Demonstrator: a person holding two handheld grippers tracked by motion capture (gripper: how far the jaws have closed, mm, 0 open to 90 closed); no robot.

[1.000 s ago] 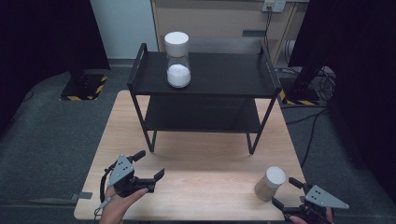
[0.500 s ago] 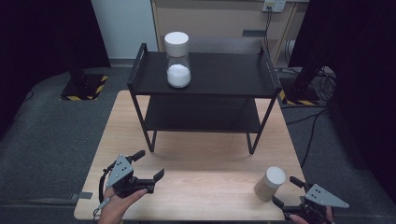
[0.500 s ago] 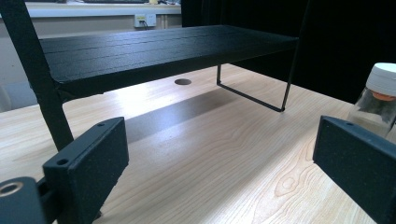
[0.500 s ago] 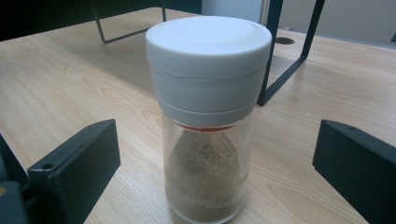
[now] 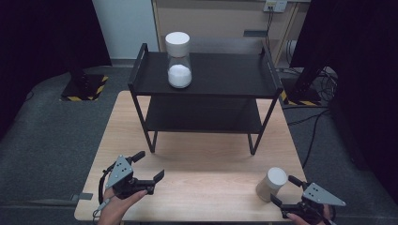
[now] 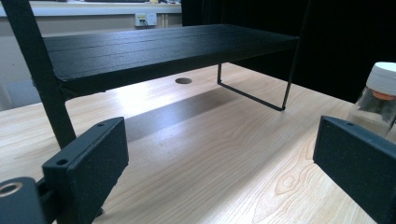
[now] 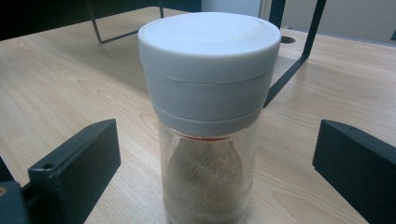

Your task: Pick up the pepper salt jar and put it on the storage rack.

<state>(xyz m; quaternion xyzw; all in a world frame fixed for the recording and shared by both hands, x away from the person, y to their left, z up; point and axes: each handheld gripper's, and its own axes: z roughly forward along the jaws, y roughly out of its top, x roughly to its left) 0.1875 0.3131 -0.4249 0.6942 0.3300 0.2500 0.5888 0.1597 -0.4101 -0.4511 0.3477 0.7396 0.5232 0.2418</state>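
Note:
A small clear jar with a white lid stands upright on the wooden table at the front right. It holds brownish powder. My right gripper is open just behind the small jar, a jaw on each side and neither touching it. My left gripper is open at the front left, low over the table, nothing between its fingers. The small jar shows beyond its right jaw. A taller jar of white powder stands on the top shelf of the black rack.
The black two-tier rack stands across the back half of the table, its thin legs near the middle. The lower shelf is bare. A round hole lies in the tabletop under the rack.

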